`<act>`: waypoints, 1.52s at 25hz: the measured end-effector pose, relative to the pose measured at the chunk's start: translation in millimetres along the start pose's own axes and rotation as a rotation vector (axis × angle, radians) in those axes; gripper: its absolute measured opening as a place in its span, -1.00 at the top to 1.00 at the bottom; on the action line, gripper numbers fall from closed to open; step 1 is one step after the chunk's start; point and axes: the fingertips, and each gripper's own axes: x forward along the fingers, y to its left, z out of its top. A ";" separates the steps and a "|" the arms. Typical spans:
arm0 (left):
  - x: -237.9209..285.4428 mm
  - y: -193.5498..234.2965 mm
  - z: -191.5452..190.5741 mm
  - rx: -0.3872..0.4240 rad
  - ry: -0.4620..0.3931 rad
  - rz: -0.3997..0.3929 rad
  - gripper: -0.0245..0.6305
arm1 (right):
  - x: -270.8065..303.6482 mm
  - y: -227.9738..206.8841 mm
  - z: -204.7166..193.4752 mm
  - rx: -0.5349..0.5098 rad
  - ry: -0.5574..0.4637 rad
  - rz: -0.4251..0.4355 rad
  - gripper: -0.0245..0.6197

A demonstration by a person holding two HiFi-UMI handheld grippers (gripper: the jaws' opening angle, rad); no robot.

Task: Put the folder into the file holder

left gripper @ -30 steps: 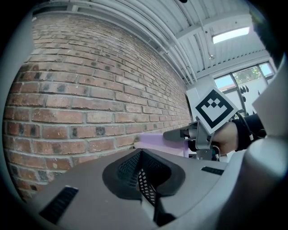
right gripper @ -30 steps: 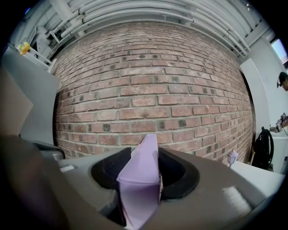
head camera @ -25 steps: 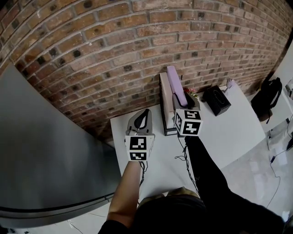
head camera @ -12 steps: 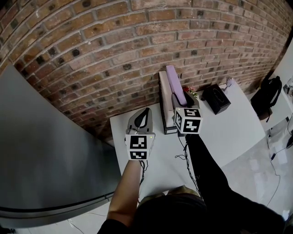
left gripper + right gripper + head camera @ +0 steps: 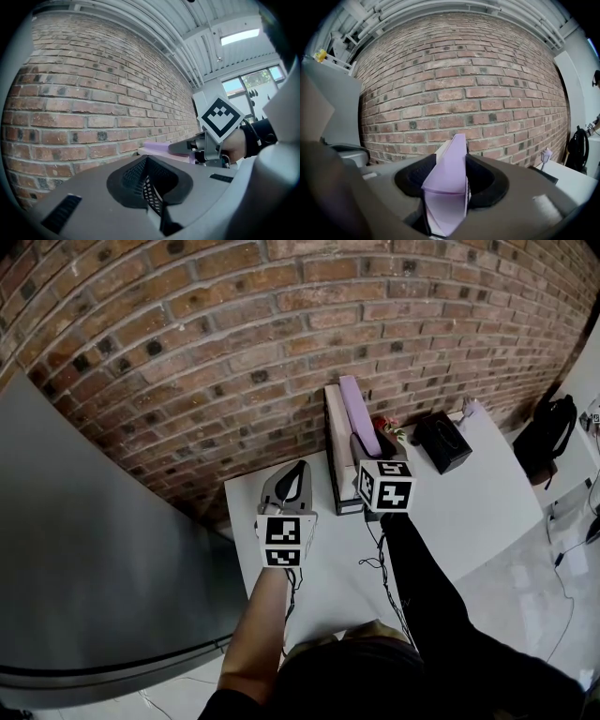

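Head view, looking steeply down on a white table [image 5: 469,502] set against a brick wall [image 5: 281,334]. The right gripper [image 5: 449,197] has its jaws clamped on the near edge of the lilac folder [image 5: 358,415]. In the right gripper view the folder rises upright between the pads and blocks most of what lies ahead. The folder stands edge-on beside the pale upright panel of the file holder [image 5: 335,442], touching or nearly touching it. Its lower edge is hidden behind the gripper and marker cube, so whether it sits fully inside the holder cannot be told. The left gripper [image 5: 152,187] is held over the table to the left of the holder, apart from it, with its mesh pads together and nothing between them. Its tips are hard to separate from the table in the head view. A black box [image 5: 442,444] lies on the table right of the holder. A small red object [image 5: 389,426] is partly covered by the right gripper and cannot be identified. A dark backpack [image 5: 548,442] is cut off at the right edge. A grey panel [image 5: 84,568] fills the left side
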 end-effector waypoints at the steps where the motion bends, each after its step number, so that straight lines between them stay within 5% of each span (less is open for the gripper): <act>1: -0.3 -0.1 -0.5 -0.001 0.001 0.000 0.90 | -0.3 0.1 -2.1 0.001 0.006 0.002 0.32; 22: -0.1 5.7 -1.1 -0.009 -0.003 0.016 0.90 | -19.5 5.1 -1.7 0.016 -0.020 0.074 0.28; 32: 5.3 -0.2 3.3 -0.004 -0.010 0.006 0.90 | -31.2 -1.1 34.9 -0.012 -0.148 0.086 0.29; 34: 5.7 -2.1 5.3 -0.002 -0.014 0.005 0.90 | -29.2 -5.0 38.8 -0.035 -0.136 0.083 0.35; 36: 4.8 -3.5 6.2 -0.002 -0.009 0.005 0.90 | -28.6 -10.6 39.2 -0.049 -0.115 0.063 0.74; 38: 4.2 -3.6 6.1 -0.003 -0.008 0.006 0.90 | -26.8 -15.5 34.6 -0.052 -0.079 0.047 0.92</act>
